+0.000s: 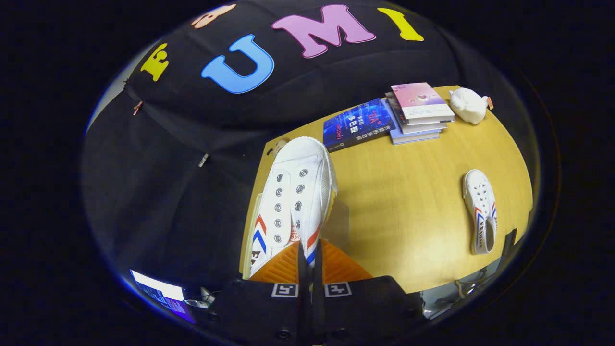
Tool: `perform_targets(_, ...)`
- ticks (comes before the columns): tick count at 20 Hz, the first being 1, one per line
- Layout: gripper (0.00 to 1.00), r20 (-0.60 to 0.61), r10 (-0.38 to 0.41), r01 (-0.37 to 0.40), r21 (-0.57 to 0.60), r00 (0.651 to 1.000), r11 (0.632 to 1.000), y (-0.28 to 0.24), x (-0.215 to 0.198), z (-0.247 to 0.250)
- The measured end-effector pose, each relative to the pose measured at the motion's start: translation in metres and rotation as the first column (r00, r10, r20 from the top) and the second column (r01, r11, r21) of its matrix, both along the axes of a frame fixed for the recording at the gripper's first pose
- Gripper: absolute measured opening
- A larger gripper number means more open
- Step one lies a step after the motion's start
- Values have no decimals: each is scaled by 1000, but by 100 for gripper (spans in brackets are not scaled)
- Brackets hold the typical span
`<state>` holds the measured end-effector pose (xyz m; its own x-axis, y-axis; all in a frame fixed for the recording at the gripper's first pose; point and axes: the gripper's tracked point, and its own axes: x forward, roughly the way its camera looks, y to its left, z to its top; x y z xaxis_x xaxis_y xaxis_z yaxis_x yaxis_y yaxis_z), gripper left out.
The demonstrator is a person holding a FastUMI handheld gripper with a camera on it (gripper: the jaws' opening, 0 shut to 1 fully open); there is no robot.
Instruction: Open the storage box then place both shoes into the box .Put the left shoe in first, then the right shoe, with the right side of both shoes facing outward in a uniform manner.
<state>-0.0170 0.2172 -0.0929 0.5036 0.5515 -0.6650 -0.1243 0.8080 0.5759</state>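
Observation:
My gripper (pixel 310 262) is shut on a white canvas shoe (pixel 293 192) with red and blue chevrons, both fingers pinching the collar wall near its heel. The shoe hangs lifted above the left edge of the wooden table (pixel 399 206), toe pointing away from me and lace eyelets facing up. A second matching white shoe (pixel 480 211) lies flat on the table far to the right, toe away from me.
A dark blue book (pixel 358 125) and a stack of books (pixel 418 113) lie at the table's far edge, with a white figurine (pixel 468 105) beside them. A lit screen (pixel 161 293) glows low on the left, below table level.

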Motion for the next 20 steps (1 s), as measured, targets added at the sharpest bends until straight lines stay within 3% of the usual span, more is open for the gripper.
perform_targets(8,5,-76,102,-106,-46,992,993,98,-21,-44)
perform_targets(16,5,-159,106,-136,-194,982,972,128,-17,-115)
perform_targets(20,5,-200,103,-161,-298,974,941,132,-14,-151)
